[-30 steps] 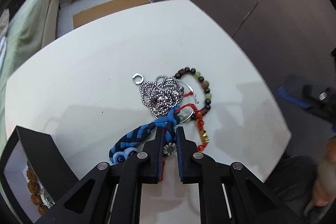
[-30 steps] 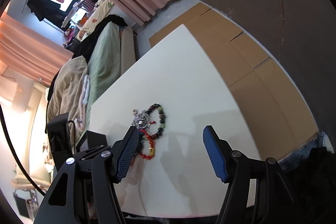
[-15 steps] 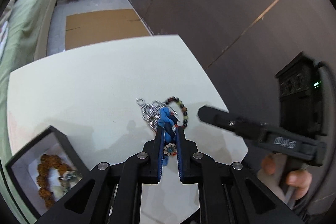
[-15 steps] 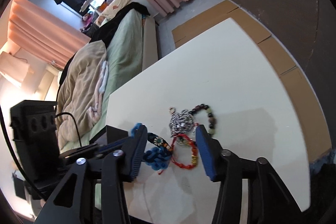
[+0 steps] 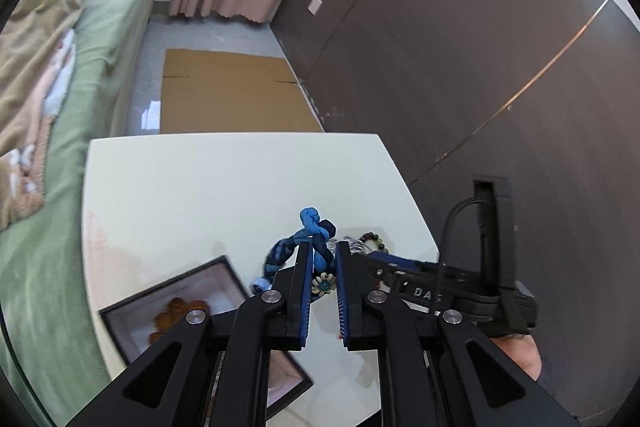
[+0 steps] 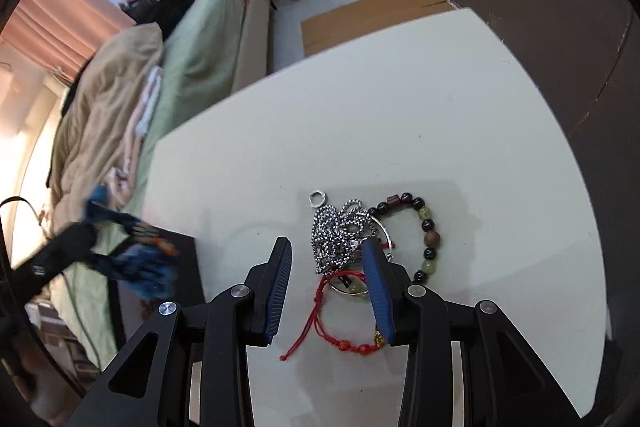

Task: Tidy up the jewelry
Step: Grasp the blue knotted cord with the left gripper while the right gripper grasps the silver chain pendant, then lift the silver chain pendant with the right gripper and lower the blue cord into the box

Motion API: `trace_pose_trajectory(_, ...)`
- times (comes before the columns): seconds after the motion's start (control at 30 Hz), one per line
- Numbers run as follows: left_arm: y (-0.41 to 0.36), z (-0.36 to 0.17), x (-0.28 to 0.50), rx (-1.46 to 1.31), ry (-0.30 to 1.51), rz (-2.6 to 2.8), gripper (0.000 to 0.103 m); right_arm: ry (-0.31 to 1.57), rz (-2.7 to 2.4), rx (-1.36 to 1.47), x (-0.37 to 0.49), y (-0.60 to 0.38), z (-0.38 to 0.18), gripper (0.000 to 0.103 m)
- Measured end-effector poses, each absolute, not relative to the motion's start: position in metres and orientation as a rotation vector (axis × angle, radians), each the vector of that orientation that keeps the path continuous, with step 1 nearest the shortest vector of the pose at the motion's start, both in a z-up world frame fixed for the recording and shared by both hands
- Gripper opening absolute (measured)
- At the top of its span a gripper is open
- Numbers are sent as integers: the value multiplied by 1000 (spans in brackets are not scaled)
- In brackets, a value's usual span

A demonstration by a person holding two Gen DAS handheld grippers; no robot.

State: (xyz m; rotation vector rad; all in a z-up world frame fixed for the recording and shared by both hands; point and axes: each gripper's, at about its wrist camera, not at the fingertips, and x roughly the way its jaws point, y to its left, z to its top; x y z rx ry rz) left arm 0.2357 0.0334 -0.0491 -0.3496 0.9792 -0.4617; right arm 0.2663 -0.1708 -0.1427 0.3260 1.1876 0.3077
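My left gripper is shut on a blue braided bracelet with a small flower charm, held in the air above the white table. The bracelet shows blurred at the left of the right wrist view. My right gripper is open, low over a pile on the table: a silver chain, a dark bead bracelet and a red cord bracelet. A black jewelry box with a brown bead bracelet inside lies lower left of the left gripper.
A silver ring lies just beyond the chain. A bed with green and beige bedding stands left of the table. Flat cardboard lies on the floor beyond the table. A dark wall panel runs along the right.
My left gripper has lifted the blue bracelet off the pile and carried it up and toward the box. My right gripper has moved in over the pile, its jaws narrower than before.
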Motion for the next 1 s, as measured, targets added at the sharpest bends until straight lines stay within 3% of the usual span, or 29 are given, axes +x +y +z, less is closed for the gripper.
trace_pose_trajectory(0.37, 71, -43, 220, -379, 954, -429, 11, 1210, 198, 187, 274, -157, -150, 39)
trace_pose_trajectory(0.4, 74, -42, 219, -382, 951, -427, 11, 1203, 191, 191, 272, -159, -149, 30)
trace_pose_trajectory(0.5, 83, -38, 211, -389, 936, -415, 11, 1185, 195, 242, 269, -167, -143, 26)
trace_pose_trajectory(0.57, 88, -36, 210, -395, 929, -414, 11, 1158, 193, 259, 264, -170, -135, 8)
trace_pose_trajectory(0.63, 92, -33, 207, -400, 919, -412, 11, 1145, 204, 285, 260, -172, -129, 4)
trace_pose_trajectory(1.0, 108, -20, 194, -413, 879, -410, 11, 955, 283, 348, 237, -171, -65, 4)
